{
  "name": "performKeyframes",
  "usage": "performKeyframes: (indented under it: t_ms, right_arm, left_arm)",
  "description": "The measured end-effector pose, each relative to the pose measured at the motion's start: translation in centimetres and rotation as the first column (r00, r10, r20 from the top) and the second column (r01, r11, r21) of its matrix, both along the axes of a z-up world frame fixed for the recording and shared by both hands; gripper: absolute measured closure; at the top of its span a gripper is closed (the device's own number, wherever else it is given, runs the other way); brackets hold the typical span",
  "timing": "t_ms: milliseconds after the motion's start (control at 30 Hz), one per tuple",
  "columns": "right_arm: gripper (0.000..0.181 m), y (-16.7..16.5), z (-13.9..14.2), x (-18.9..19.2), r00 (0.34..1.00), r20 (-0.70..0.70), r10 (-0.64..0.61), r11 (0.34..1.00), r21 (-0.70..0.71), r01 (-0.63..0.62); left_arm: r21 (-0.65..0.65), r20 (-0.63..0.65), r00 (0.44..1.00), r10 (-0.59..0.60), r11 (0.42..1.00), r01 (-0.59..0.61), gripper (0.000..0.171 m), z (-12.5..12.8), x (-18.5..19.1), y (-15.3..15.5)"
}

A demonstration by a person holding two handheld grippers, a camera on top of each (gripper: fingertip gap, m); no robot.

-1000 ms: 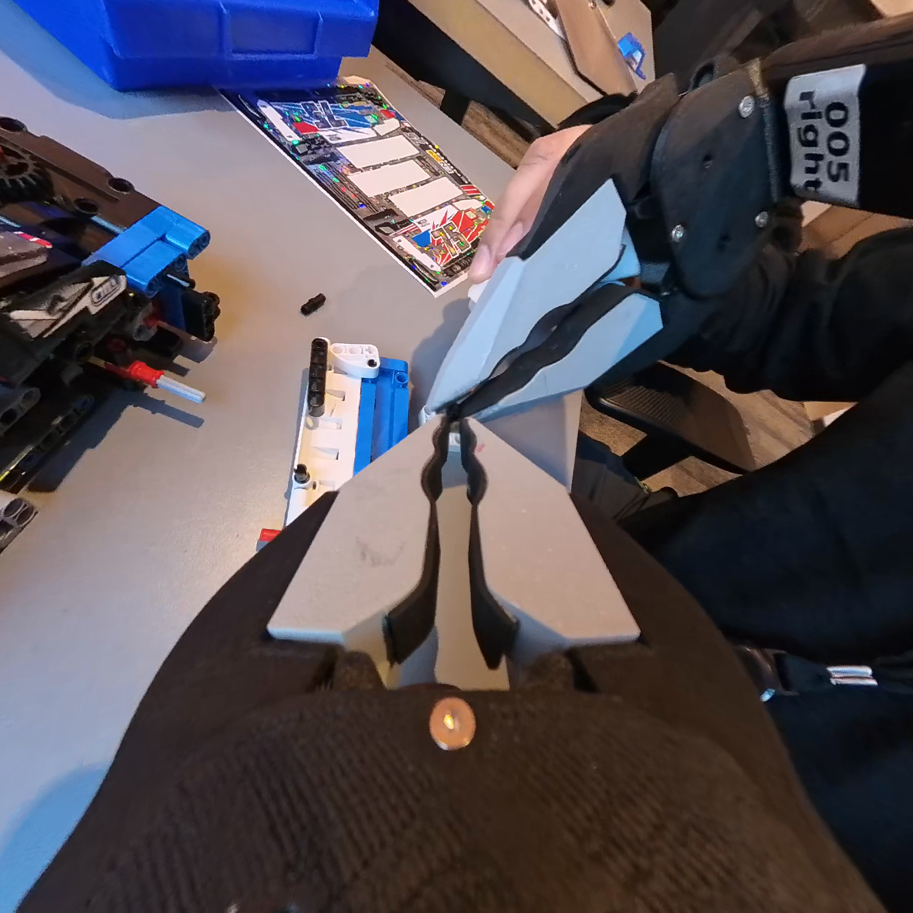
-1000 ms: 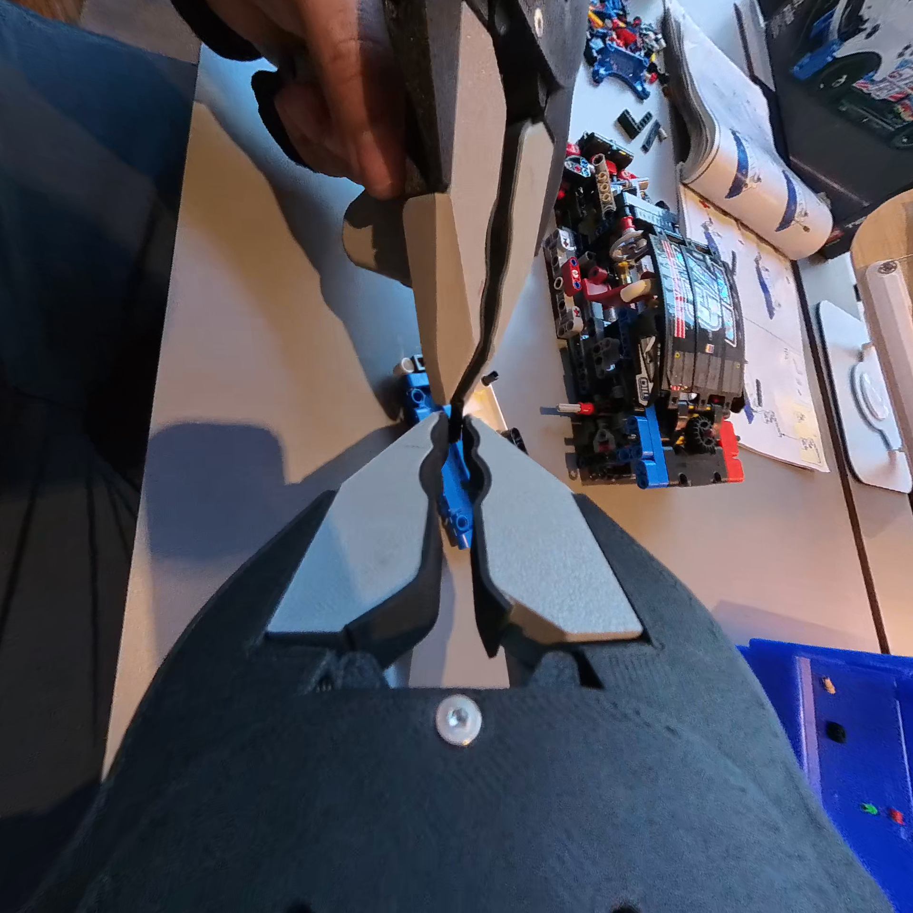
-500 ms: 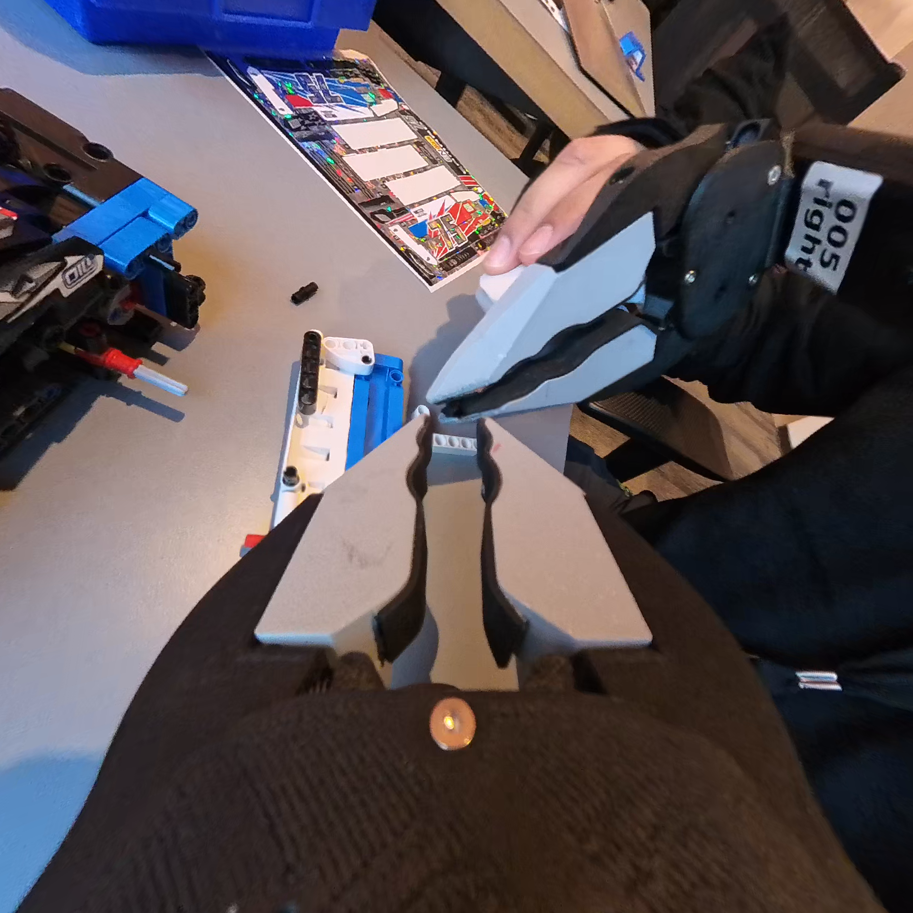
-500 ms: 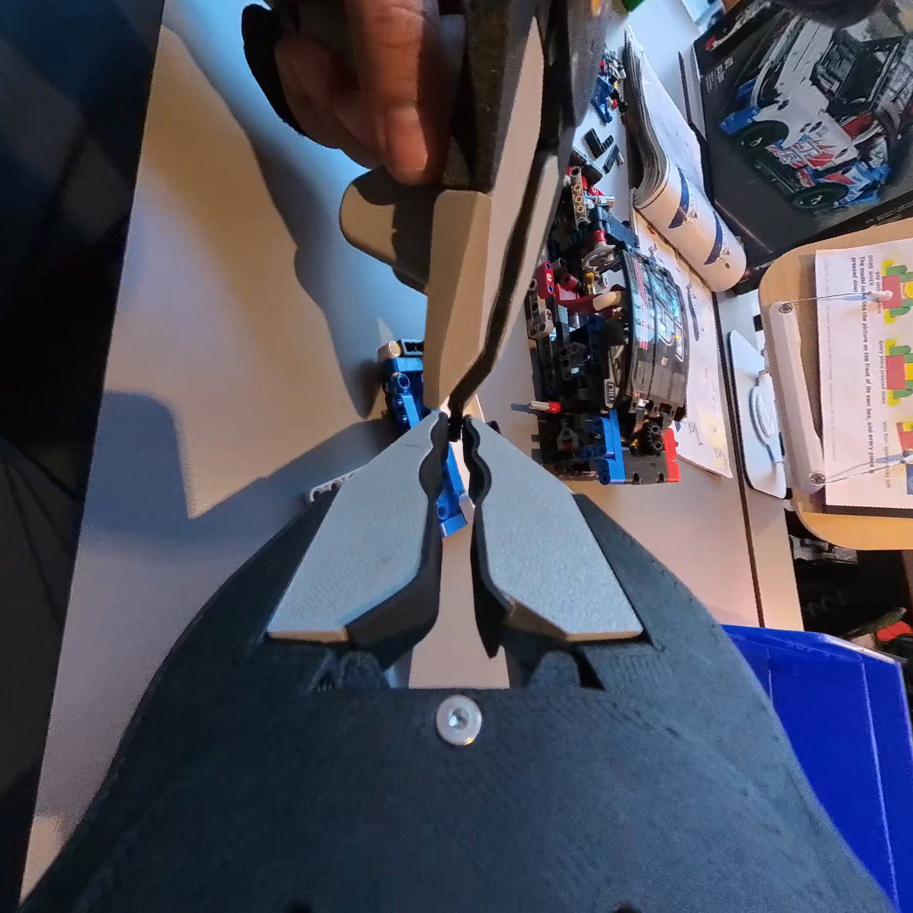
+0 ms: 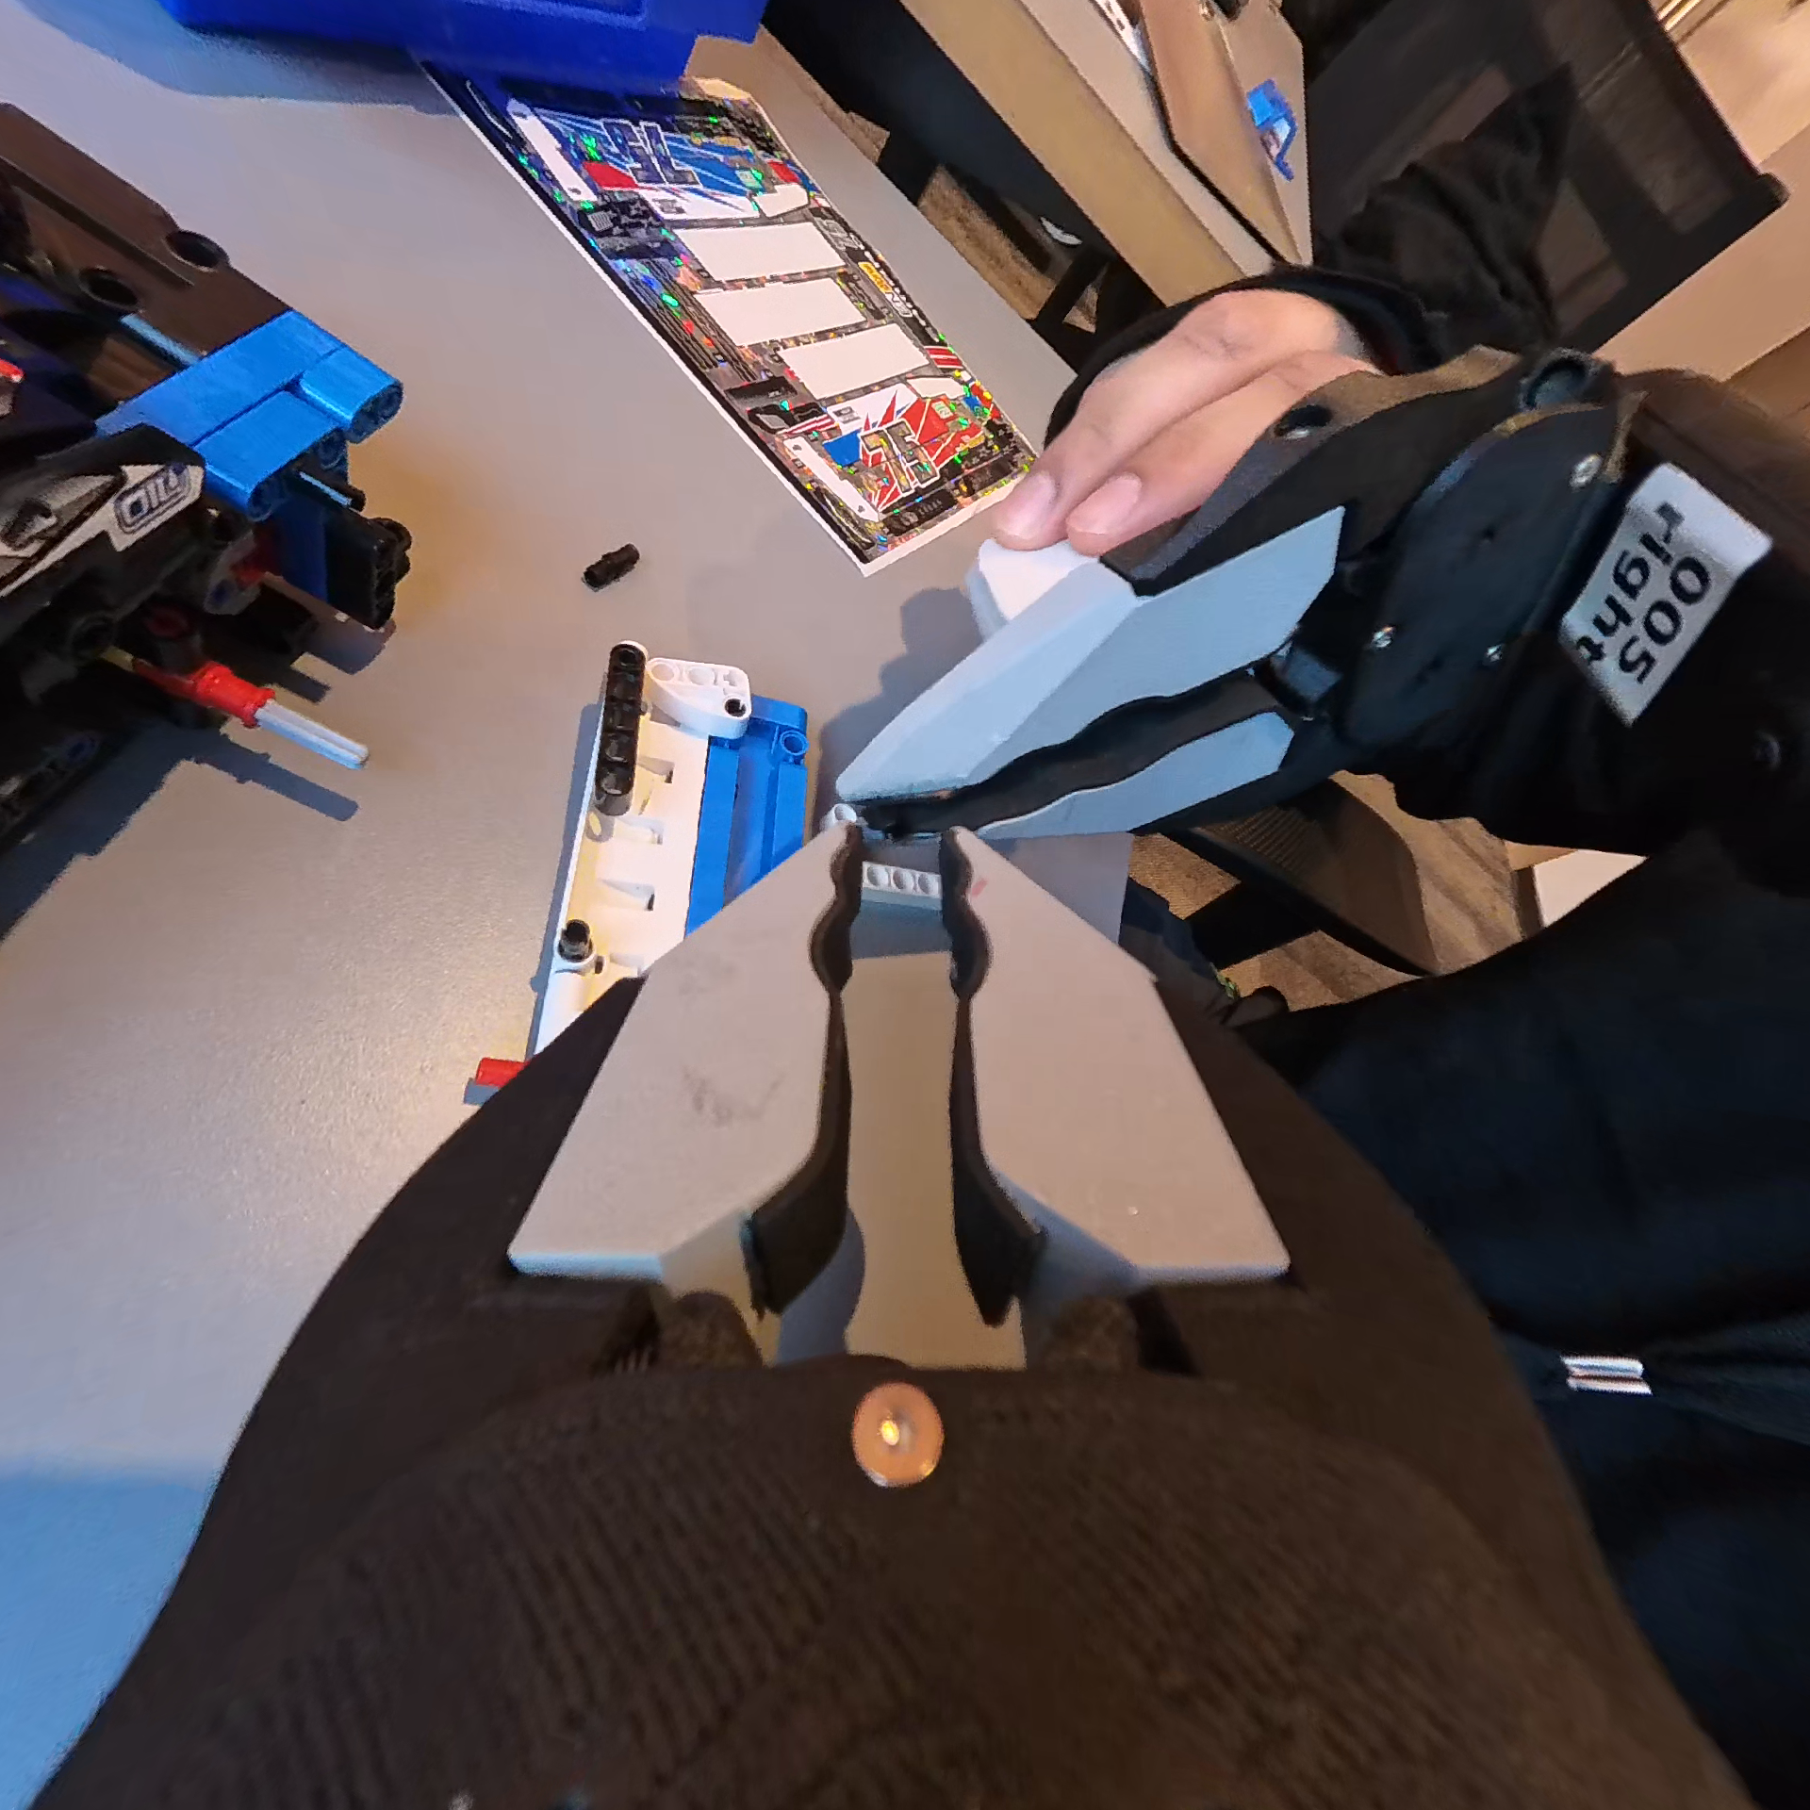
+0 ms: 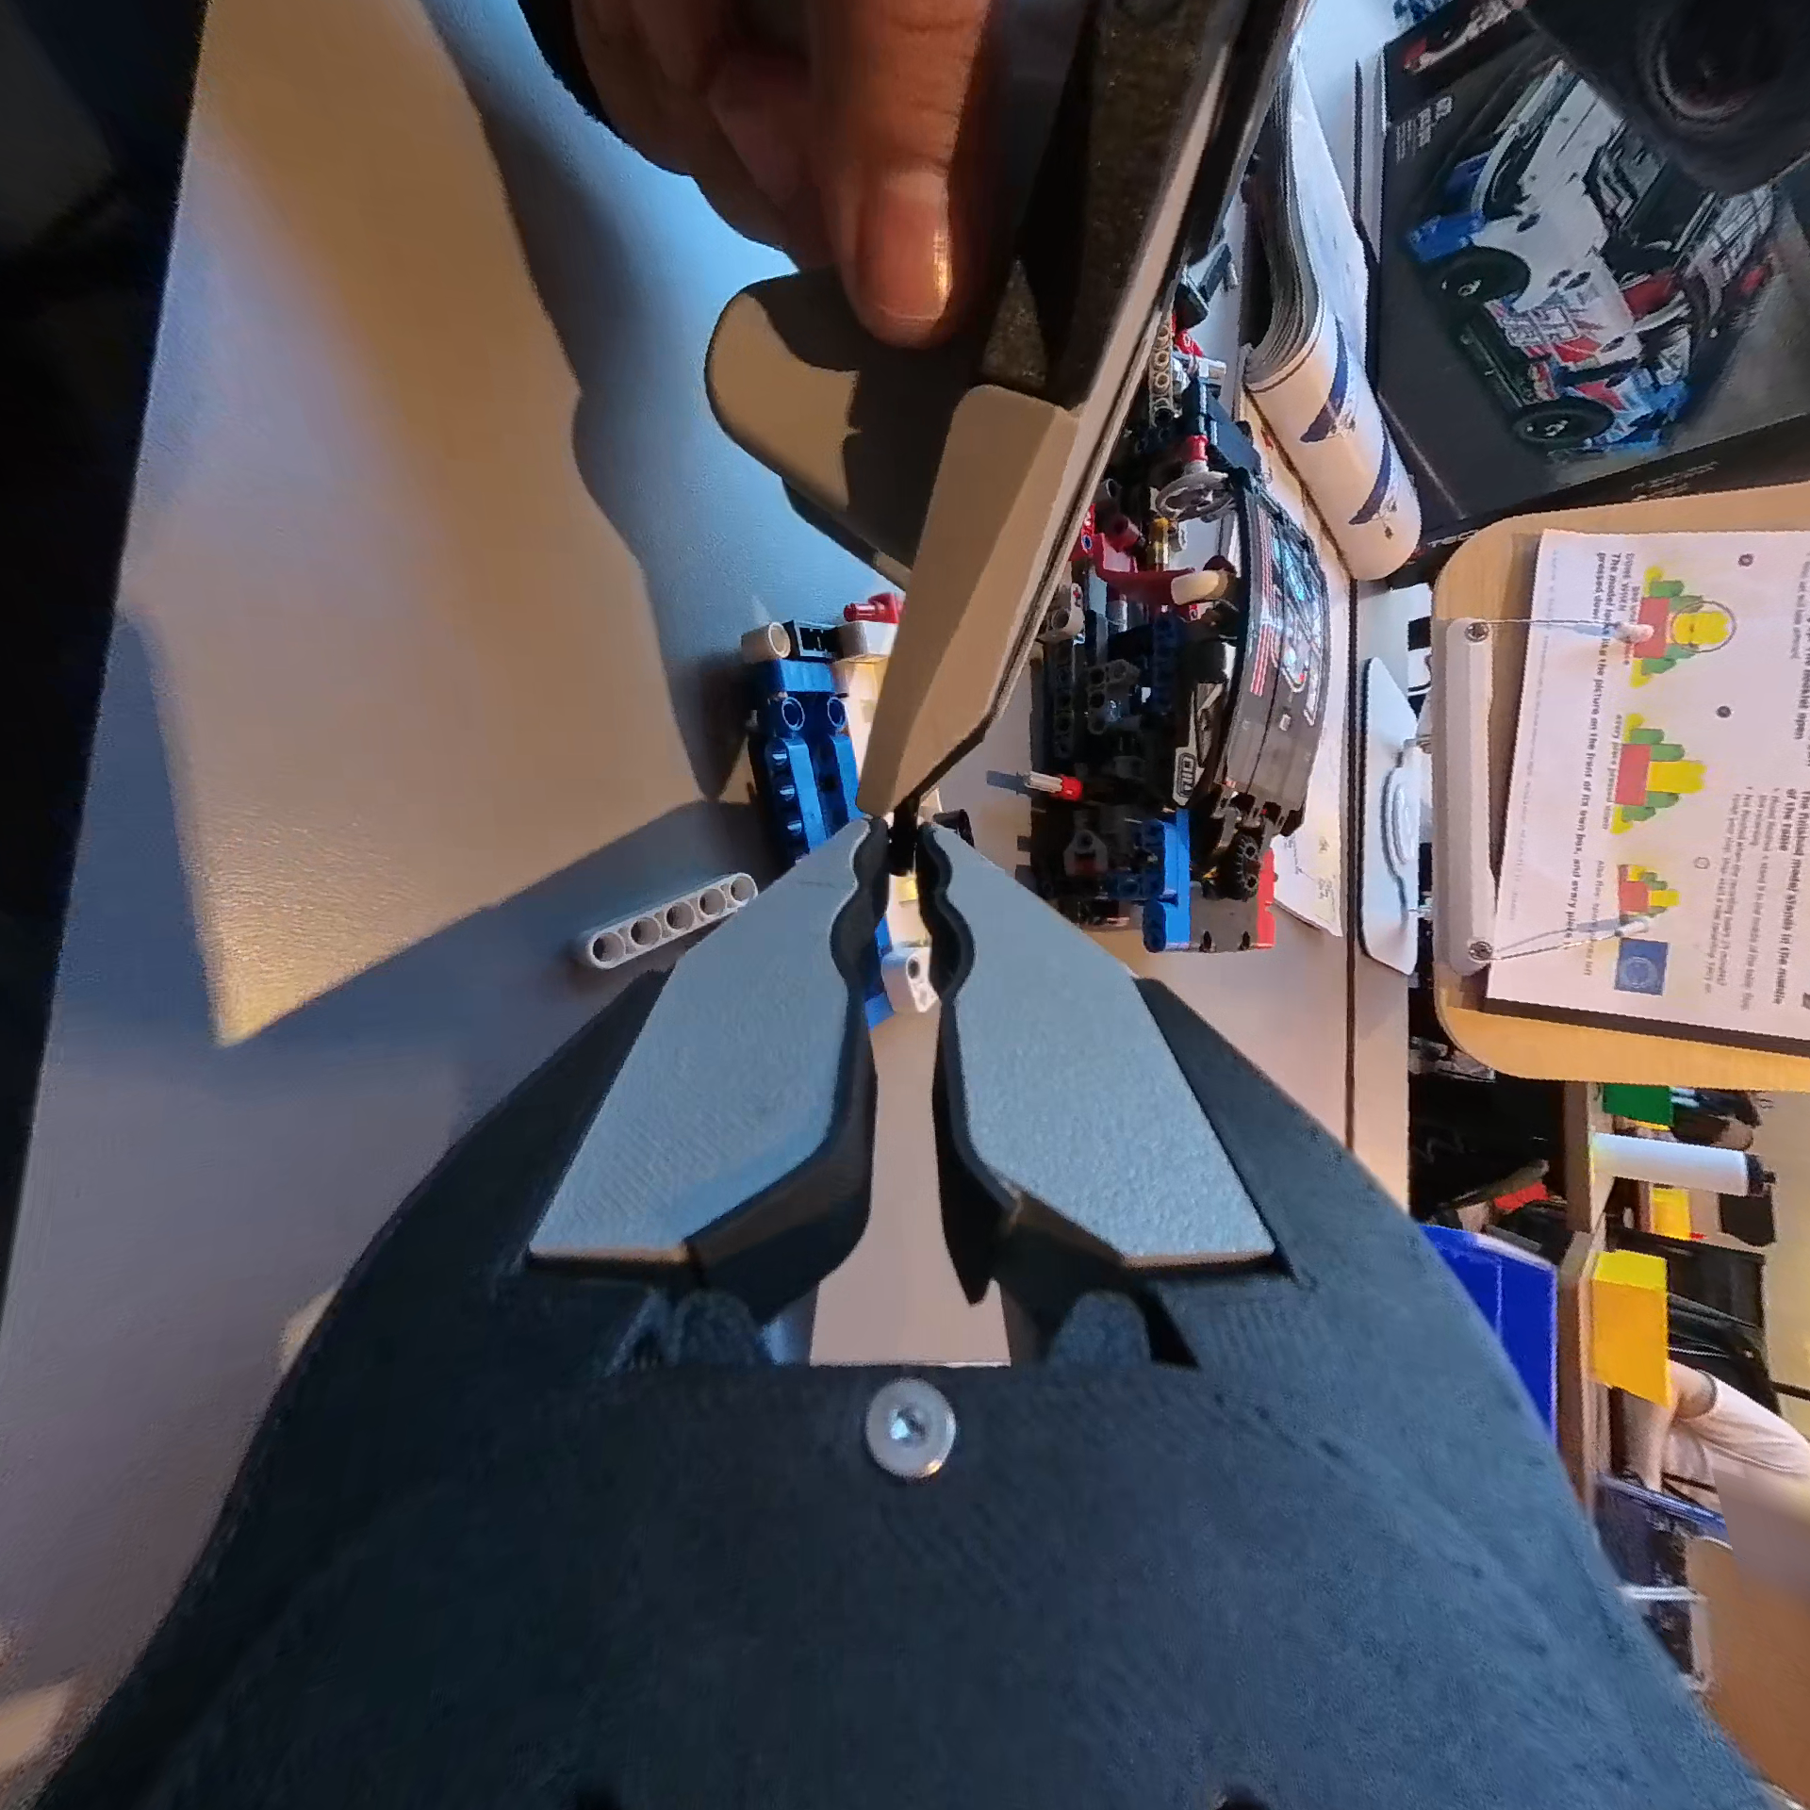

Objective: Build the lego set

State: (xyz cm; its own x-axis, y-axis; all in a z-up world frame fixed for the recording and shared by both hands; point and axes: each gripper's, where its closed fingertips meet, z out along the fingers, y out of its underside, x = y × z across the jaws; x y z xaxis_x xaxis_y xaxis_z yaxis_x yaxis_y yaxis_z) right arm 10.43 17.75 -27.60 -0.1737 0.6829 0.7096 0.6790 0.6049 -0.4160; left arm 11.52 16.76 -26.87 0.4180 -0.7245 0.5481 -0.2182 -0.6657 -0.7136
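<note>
My left gripper [image 5: 899,847] is open and empty, with its tips just above the grey table [image 5: 294,1126]. A white five-hole beam [image 5: 896,881] lies on the table beyond the gap and also shows in the right wrist view [image 6: 676,921]. My right gripper [image 6: 899,844] is shut on a small black pin [image 6: 901,850], tip to tip with the left gripper [image 6: 886,793]. It comes in from the right in the left wrist view [image 5: 867,811]. A blue and white panel assembly [image 5: 676,813] lies flat just left of both tips.
The part-built car model [image 6: 1175,735] stands beyond the panel and shows at the left in the left wrist view [image 5: 147,509]. A loose black pin [image 5: 612,566] and a sticker sheet [image 5: 784,294] lie on the table. A blue bin [image 5: 441,29], the instruction booklet [image 6: 1322,343] and the set box [image 6: 1616,245] sit farther off. The table edge is close on the right. My two grippers' fingertips are within a few centimetres of each other.
My left gripper was shut a second ago and has opened. The right gripper stays shut at the left gripper's tips. Both have lowered slightly toward the table.
</note>
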Motion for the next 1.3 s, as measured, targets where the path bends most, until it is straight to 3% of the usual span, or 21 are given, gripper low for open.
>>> performKeyframes:
  t_ms: [767, 967, 1300]
  right_arm:
    - [0.179, -0.39, 0.08, -0.19, 0.999, -0.021, -0.024, 0.999, 0.034, 0.024]
    - [0.179, -0.39, -0.16, -0.24, 0.999, -0.014, -0.034, 0.998, 0.051, 0.035]
    - [0.179, -0.43, 0.17, -0.22, 0.999, -0.037, -0.022, 0.998, 0.054, 0.024]
  left_arm:
    - [-0.031, 0.026, 0.999, 0.023, 0.999, -0.023, 0.159, 0.09, 0.15, 0.31]
    - [-0.010, 0.006, 1.000, 0.014, 1.000, -0.014, 0.169, -0.18, 0.23, 0.22]
    - [0.003, 0.013, 1.000, 0.011, 1.000, -0.011, 0.169, 0.08, 0.11, 0.27]
